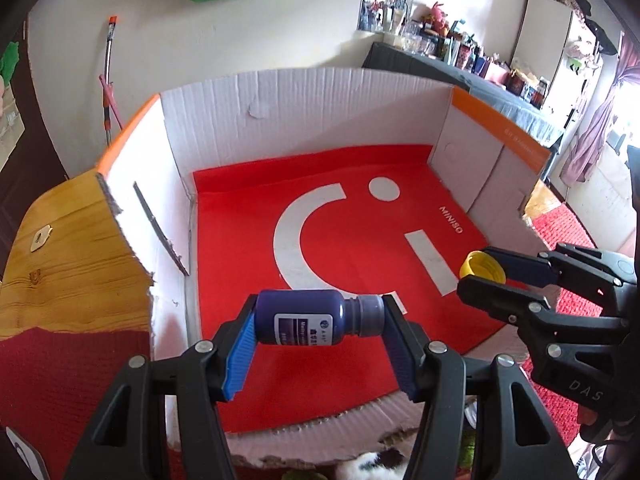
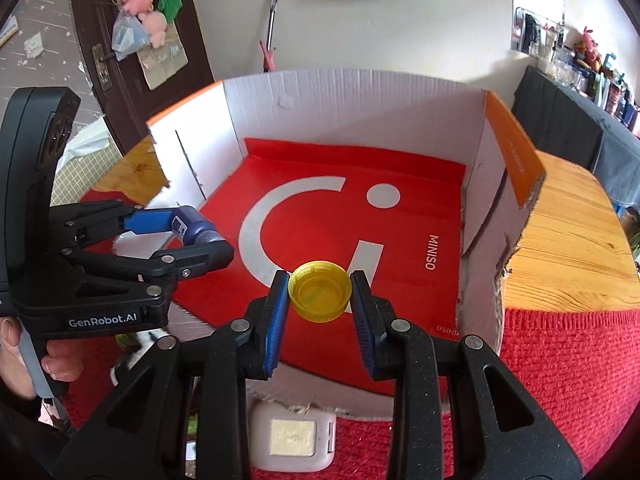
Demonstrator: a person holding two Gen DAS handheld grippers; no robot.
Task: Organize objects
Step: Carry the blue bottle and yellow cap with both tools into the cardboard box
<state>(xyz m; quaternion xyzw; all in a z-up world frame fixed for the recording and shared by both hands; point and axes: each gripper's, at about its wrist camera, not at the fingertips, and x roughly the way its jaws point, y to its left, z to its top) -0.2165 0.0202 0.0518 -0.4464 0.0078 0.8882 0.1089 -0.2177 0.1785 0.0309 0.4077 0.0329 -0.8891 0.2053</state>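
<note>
A small dark-blue bottle (image 1: pixel 308 317) with a white label lies sideways between the pads of the left hand-held gripper (image 1: pixel 318 332), pinched end to end, base against one pad and cap against the other, above the near edge of an open cardboard box (image 1: pixel 304 100). The right hand-held gripper (image 2: pixel 320 300) pinches a yellow bottle cap (image 2: pixel 320 297), hollow side facing the camera, over the same box. The box's floor is covered by a red MINISO sheet (image 1: pixel 360 248) with white shapes. The box sits on a wooden table (image 2: pixel 576 240) partly covered by a red knitted cloth (image 2: pixel 560 360).
</note>
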